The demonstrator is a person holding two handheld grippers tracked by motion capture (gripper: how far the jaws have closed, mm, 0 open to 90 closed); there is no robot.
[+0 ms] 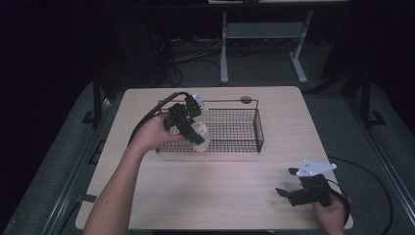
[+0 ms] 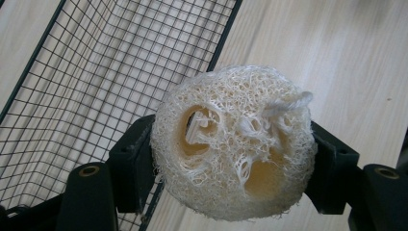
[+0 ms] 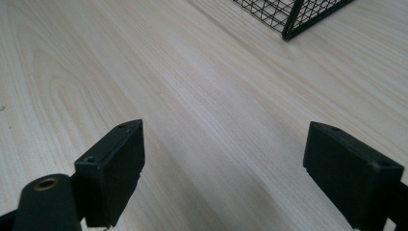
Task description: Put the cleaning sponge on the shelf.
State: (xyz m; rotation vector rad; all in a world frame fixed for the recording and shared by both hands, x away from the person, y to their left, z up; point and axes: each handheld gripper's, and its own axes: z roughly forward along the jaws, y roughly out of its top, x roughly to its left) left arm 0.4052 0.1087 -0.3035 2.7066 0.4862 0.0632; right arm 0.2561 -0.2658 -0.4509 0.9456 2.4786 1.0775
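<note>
Step in hand: we judge that we are carrying the loofah sponge [image 2: 234, 143] into the wire basket [image 1: 234, 131], or lifting it out; the pictures cannot tell us which.
Left gripper [image 1: 192, 131]: clenched on the loofah sponge, one jaw pressed to each flank, so the piece sits squarely between them with its holed face turned to the camera.
Sponge's place: in our left jaws, at the near left corner of the basket; in the high view it shows pale against the front mesh, and we cannot tell whether it hangs above the rim or already inside.
Basket from the left gripper: its floor and wall lie ahead and to the left of the jaws, its dark rim wire running just behind the sponge.
Right gripper [image 1: 299, 192]: released, jaws wide apart with bare table [image 3: 202, 96] between them, well apart from the basket, whose corner [image 3: 293, 19] lies far ahead.
How to do it well: we should keep the squeeze light, since the loofah looks springy and fibrous, and clear the rim wire so its cord loop [image 2: 288, 103] does not snag the mesh.
</note>
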